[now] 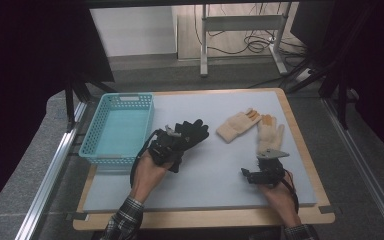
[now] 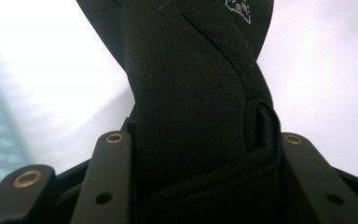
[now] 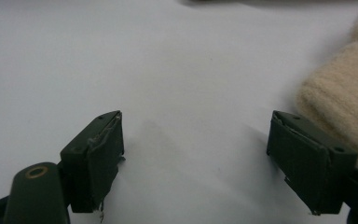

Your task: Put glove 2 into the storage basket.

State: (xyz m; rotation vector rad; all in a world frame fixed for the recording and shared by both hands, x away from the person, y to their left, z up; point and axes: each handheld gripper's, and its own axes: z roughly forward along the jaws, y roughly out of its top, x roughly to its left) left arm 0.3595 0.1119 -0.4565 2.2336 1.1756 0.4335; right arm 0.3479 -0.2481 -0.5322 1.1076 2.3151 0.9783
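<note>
So the person's left gripper (image 1: 172, 142) has its two black jaws clamped on a black fabric glove (image 1: 190, 131), pinching it at the cuff end. In the left gripper view the black fabric glove (image 2: 191, 93) sits squeezed between both jaws, with a thick corded hem curling around on the right side and a small white logo near the top edge. From the high view the glove's fingers stick out up and to the right of the gripper, just right of a light blue plastic basket with a lattice wall (image 1: 92, 145). Can't tell from these shots whether the glove is lifted clear of the pale grey table mat (image 1: 205, 185) or brushing it.

The right gripper (image 1: 262, 175) is lower right on the mat, with a grey three-cornered plate on top. Its jaws stand wide apart with nothing between them; in the right gripper view there's just bare mat (image 3: 191, 70) in the gap, and a cream knitted glove (image 3: 345, 102) sits just beside the right-hand jaw. Can't say whether they touch.

In the high view, that cream knitted glove (image 1: 270, 134) has orange fingertips and lies just beyond the right gripper. A second cream knitted glove (image 1: 236, 125) lies to its left, angled, close to the first one. Both are well apart from the basket.
</note>
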